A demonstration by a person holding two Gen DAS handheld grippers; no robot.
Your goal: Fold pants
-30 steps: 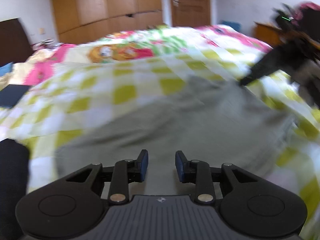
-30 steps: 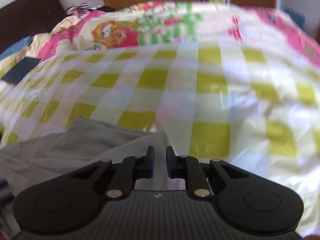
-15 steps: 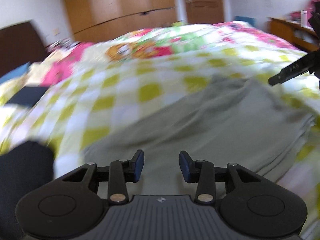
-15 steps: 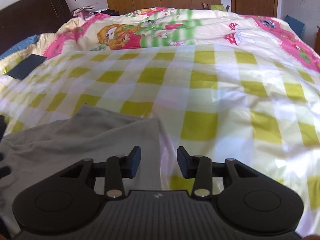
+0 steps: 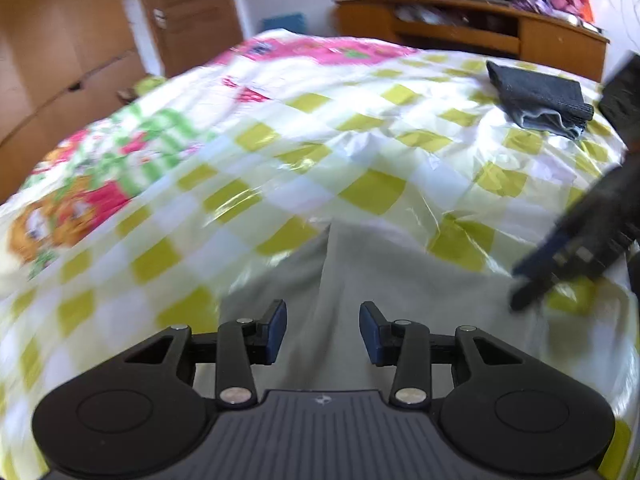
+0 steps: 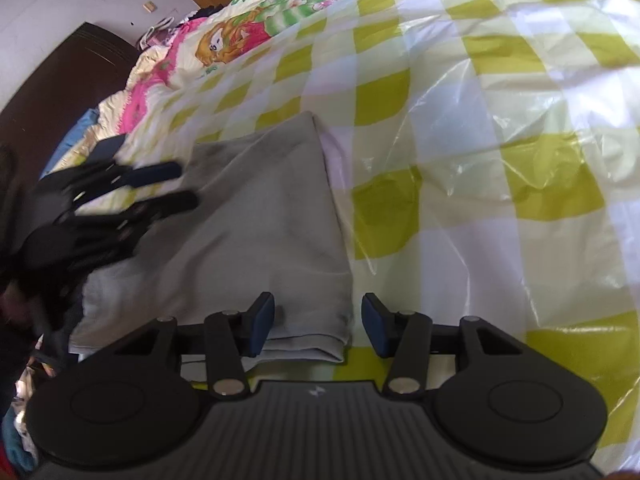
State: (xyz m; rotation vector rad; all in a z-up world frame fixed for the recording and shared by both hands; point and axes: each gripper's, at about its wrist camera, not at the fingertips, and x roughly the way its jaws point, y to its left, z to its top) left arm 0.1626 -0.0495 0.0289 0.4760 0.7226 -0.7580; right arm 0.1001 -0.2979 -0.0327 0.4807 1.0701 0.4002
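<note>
While the grey pants [image 6: 264,232] lie folded on the checked bed [image 6: 500,140], the left gripper [image 5: 322,330] and right gripper [image 6: 318,326] hover above them, jaws wide, holding nothing.

Matt grey cloth pants [image 6: 256,216] on glossy plastic sheet [image 6: 500,168]
</note>
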